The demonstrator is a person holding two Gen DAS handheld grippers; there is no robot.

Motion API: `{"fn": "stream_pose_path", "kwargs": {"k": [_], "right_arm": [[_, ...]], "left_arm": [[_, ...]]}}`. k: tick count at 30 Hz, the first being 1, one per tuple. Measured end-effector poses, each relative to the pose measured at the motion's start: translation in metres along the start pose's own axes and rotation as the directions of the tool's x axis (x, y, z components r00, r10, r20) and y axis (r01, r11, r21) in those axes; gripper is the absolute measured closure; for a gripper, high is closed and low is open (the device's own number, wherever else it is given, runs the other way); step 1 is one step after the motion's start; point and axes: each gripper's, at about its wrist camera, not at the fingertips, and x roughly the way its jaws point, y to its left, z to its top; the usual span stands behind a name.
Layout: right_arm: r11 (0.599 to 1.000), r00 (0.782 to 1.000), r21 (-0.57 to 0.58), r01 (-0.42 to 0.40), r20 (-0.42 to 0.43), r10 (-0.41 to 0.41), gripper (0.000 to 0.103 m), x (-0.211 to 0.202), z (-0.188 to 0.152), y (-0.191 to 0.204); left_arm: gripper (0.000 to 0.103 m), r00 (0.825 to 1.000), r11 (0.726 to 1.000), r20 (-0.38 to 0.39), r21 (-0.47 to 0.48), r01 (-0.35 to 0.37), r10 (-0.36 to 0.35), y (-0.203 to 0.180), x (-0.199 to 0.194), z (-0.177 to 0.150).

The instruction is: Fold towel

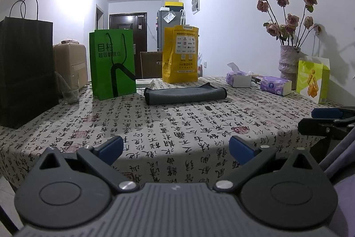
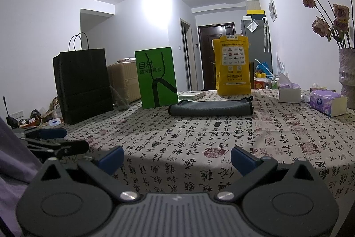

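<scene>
The left gripper [image 1: 176, 149] and right gripper [image 2: 177, 159] both hang wide apart at the near edge of the bench [image 1: 188, 126], gripping nothing. The grey towel [image 1: 185, 93] lies folded at 12 o'clock, well apart from both, with bare patterned cloth between. Behind it stand a green bag [image 1: 112, 63] at 11 o'clock and a yellow bag [image 1: 180, 54] at 12. A black bag [image 1: 24, 68] crowds the 10 o'clock edge; tissue packs [image 1: 275, 85] sit at 2. The vase [image 2: 348, 79] is cut off by the right view's border.
</scene>
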Motion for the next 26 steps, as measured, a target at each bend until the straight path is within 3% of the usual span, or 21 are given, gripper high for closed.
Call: {"fn": "stream_pose_path", "kwargs": {"k": [26], "right_arm": [[1.0, 1.0, 0.004, -0.001, -0.002, 0.001, 0.0, 0.0001, 0.0009, -0.0012]], "left_arm": [[0.0, 1.0, 1.0, -0.01, 0.0, 0.01, -0.01, -0.001, 0.0005, -0.001]]}}
